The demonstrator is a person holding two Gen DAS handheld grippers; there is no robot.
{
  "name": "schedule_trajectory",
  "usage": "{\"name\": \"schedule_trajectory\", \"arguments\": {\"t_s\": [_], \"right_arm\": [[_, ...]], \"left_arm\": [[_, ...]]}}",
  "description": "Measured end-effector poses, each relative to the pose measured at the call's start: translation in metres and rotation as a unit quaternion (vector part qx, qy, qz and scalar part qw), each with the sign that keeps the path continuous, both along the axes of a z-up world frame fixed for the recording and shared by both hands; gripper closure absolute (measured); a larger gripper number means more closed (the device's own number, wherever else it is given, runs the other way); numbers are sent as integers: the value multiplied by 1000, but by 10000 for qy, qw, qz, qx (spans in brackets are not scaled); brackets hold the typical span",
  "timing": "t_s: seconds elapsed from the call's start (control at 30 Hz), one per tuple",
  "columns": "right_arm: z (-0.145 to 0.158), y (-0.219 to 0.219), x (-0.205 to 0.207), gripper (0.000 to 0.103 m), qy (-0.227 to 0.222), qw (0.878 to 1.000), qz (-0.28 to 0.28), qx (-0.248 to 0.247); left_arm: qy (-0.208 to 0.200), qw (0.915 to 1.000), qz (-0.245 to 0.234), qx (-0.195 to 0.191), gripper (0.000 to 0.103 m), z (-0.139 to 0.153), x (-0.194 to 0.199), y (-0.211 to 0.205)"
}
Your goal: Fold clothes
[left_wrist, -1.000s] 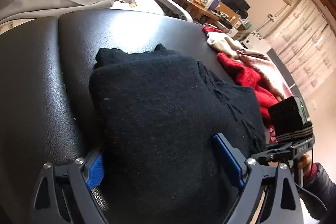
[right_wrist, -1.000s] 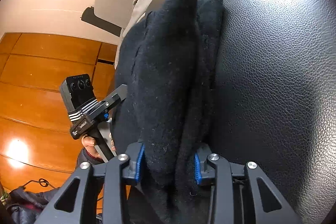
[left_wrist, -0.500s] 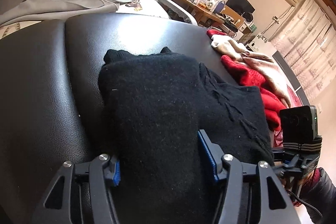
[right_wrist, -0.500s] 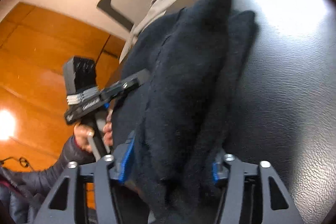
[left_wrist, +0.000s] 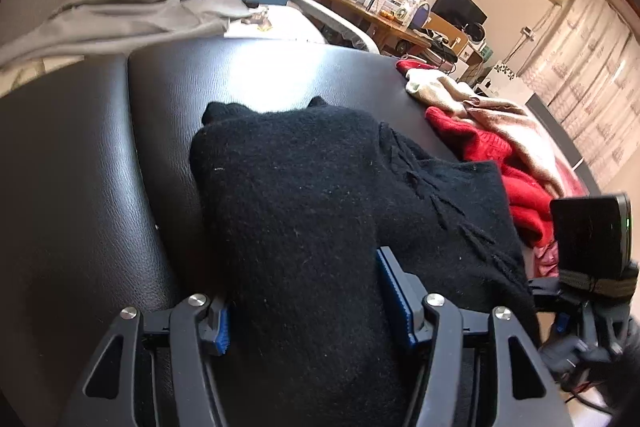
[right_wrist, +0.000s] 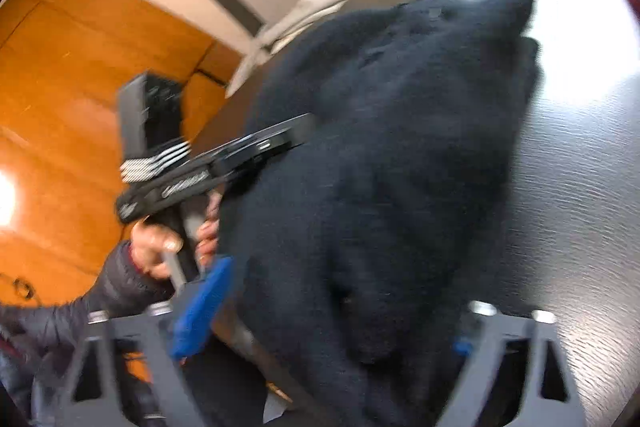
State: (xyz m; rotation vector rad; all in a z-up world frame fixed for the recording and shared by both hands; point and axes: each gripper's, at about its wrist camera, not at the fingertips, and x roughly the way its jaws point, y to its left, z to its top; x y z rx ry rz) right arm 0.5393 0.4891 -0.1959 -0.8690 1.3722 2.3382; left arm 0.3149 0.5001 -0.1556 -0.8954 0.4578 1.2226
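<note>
A black knit sweater (left_wrist: 320,195) lies bunched on a black leather surface (left_wrist: 80,167). My left gripper (left_wrist: 312,307) is shut on a thick fold of it at its near edge, blue pads pressing both sides. In the right wrist view, which is blurred, the sweater (right_wrist: 400,147) fills the middle. My right gripper (right_wrist: 332,327) stands wide open around its near end, one blue pad (right_wrist: 202,311) clear of the cloth. The left gripper (right_wrist: 224,155) shows there at the sweater's left edge, and the right gripper's body (left_wrist: 588,259) shows at the right in the left wrist view.
A pile of red and beige clothes (left_wrist: 480,131) lies to the right of the sweater. A grey garment (left_wrist: 132,19) lies at the far edge. Wooden floor (right_wrist: 60,87) lies beyond the surface's left edge. Desks and shelves (left_wrist: 400,11) stand at the far wall.
My left gripper has closed from wide open onto the sweater's fold. My right gripper has opened from shut on the sweater to wide open and shifted.
</note>
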Motion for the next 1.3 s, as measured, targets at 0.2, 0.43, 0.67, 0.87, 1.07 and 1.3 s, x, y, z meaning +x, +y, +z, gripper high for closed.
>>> {"name": "schedule_trajectory", "arguments": {"t_s": [0.2,0.43,0.67,0.87,1.07,1.3], "right_arm": [[-21,18,22,78,229,9963,-575,-601],[-13,19,7,78,-43,9983,-499,-295],[-1,12,-21,79,-208,9997,-139,50],[2,8,-65,79,-133,9994,294,107],[-1,14,-93,79,-293,9988,372,159],[1,35,-114,79,-430,9988,44,232]], "left_arm": [[400,9990,-56,184,69,10,15,-6],[21,9990,275,339,71,14,5,-24],[-296,9954,651,634,71,28,-15,-60],[-327,9916,1060,661,71,36,-45,-92],[-106,9924,1162,379,71,20,-59,-94],[381,9923,1133,314,70,12,-60,-66]]}}
